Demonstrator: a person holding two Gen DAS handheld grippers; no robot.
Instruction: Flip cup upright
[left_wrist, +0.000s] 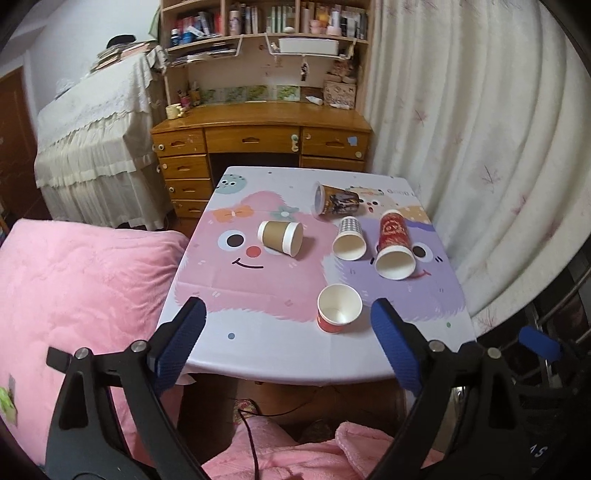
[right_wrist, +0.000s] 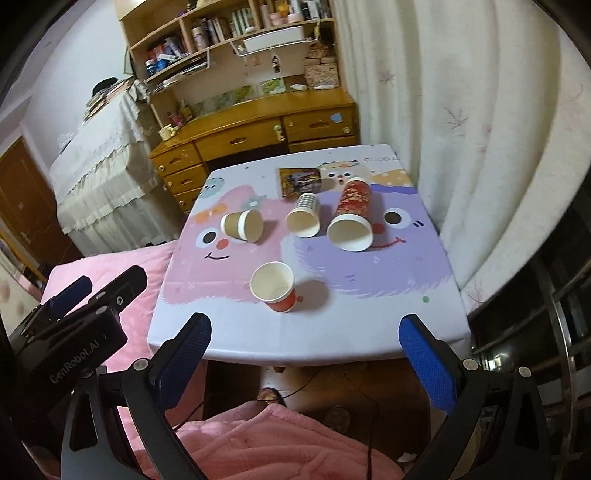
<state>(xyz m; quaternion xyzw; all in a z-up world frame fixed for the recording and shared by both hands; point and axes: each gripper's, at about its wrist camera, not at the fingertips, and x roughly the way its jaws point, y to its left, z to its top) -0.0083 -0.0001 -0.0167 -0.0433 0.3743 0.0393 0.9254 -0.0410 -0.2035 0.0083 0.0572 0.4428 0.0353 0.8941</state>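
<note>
Both tools hang short of the surface's (left_wrist: 258, 369) near edge, jaws apart and empty. The brown cup (left_wrist: 280, 237) lies on its side mid-surface, toward the left edge, mouth facing right; the left tool (left_wrist: 288, 343) looks nearer.

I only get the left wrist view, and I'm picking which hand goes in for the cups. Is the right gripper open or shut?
Observer: Open. The right gripper has its blue pads spread wide, with nothing between them.
Operator: Where is it relative to the table?
Observer: Short of the near edge of the table, pointing toward the small red cup.
Operator: And my left gripper from that side?
Observer: The left gripper sits off the table's left side, with the pink bedding behind it.
</note>
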